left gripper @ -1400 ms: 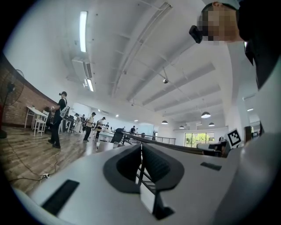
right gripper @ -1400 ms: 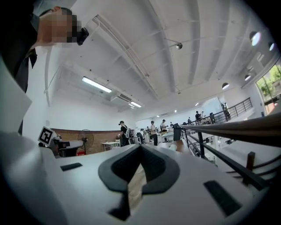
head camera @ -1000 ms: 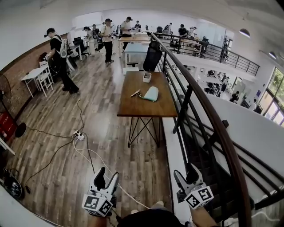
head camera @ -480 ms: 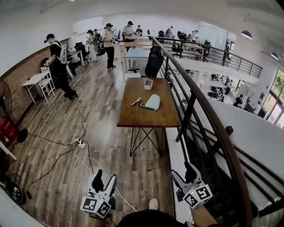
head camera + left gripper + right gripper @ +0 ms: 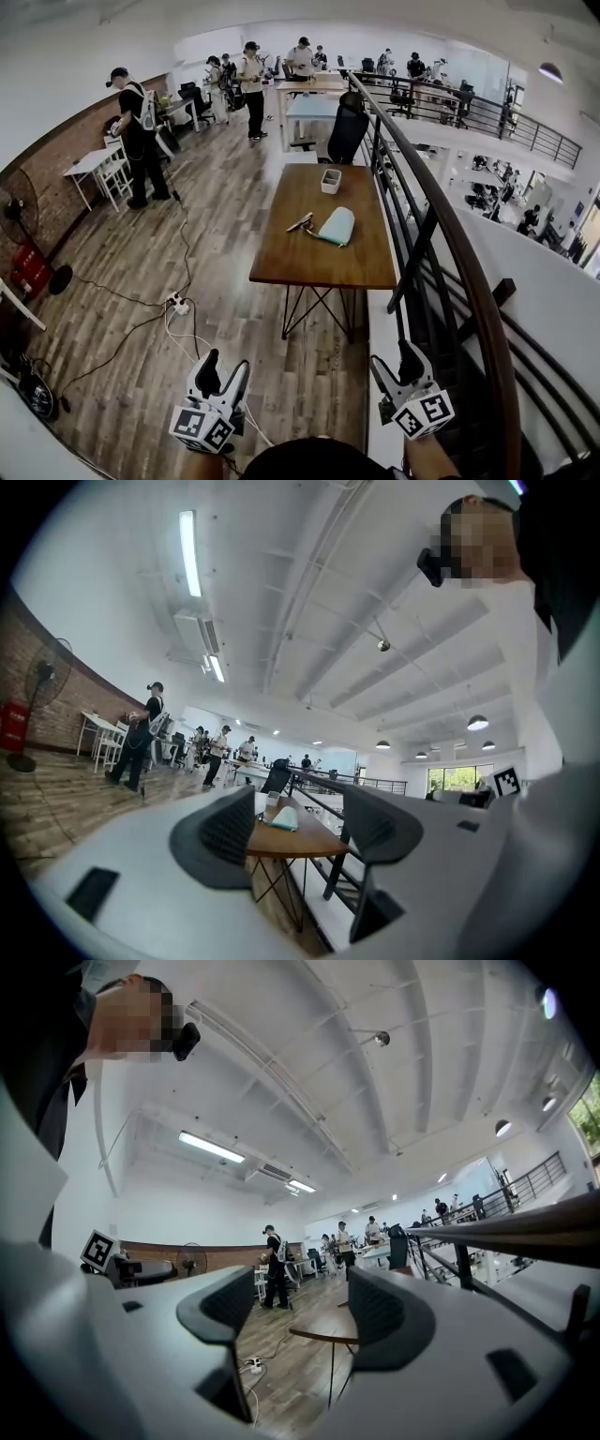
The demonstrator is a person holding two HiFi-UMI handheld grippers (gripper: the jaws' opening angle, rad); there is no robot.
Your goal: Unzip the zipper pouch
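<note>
The pale teal zipper pouch (image 5: 337, 226) lies flat on a brown wooden table (image 5: 323, 267) some way ahead of me, with a small light stick-like item (image 5: 300, 222) beside it. Low in the head view, my left gripper (image 5: 225, 366) and right gripper (image 5: 394, 361) are held level above the floor, well short of the table. Both are open with nothing between the jaws; the left jaws have just been opening. The left gripper view frames the pouch (image 5: 284, 818) far off between the left gripper's (image 5: 300, 829) jaws. In the right gripper view, only the table's edge (image 5: 323, 1334) shows beyond the right gripper (image 5: 298, 1314).
A small white box (image 5: 330, 181) stands at the table's far end, a black chair (image 5: 347, 127) behind it. A dark railing (image 5: 450, 253) and stairwell run along the right. A power strip with cables (image 5: 176, 303) lies on the floor left. Several people (image 5: 141, 141) stand at the back.
The table with the pouch now looks nearer and larger in the head view. Both grippers have been carried forward toward it, still apart from it.
</note>
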